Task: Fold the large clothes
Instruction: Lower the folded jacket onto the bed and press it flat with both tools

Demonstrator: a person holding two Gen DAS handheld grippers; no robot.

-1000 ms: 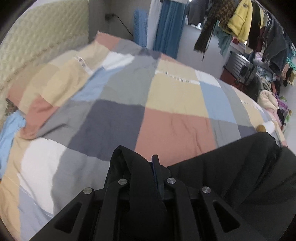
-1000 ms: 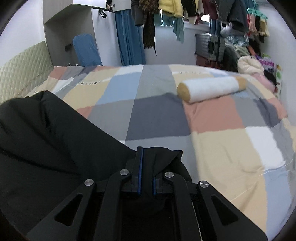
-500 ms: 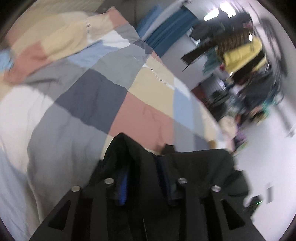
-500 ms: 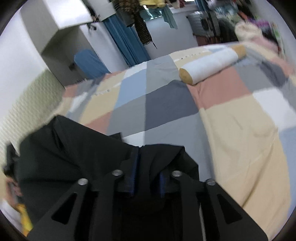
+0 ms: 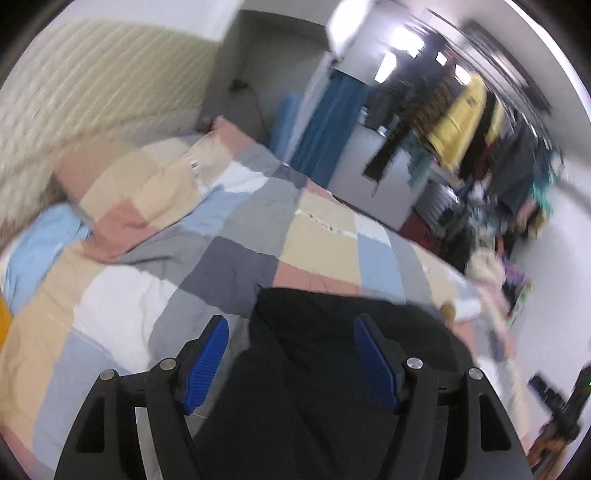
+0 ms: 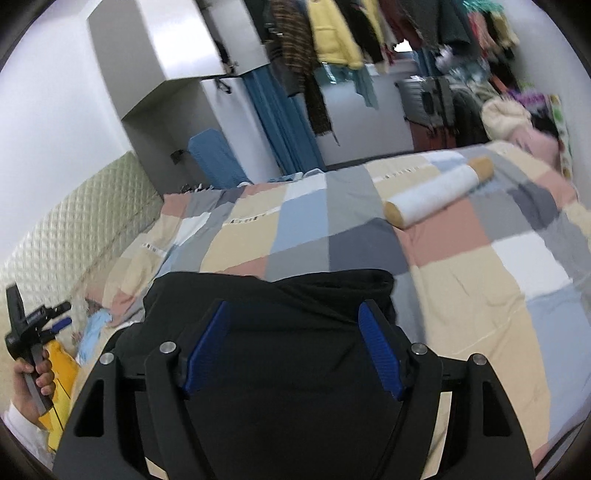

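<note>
Jaws of left gripper (image 5: 291, 360) and right gripper (image 6: 293, 349) have just been opening, spread above the folded black fabric garment (image 6: 295, 369); release looks done, next fold needs a fresh edge grip.

No lettering to read anywhere here, on either wrist view. The patchwork quilt (image 6: 461, 288) shows a few short rows of small dark marks along its seams, but they're too small to make out as letters. A colourful printed thing at the far right edge of the bed (image 6: 557, 122) has bright patches on it, blurred, nothing legible. The hanging clothes (image 6: 332, 33) carry no readable labels or logos, and the left wrist view is smeared throughout.
</note>
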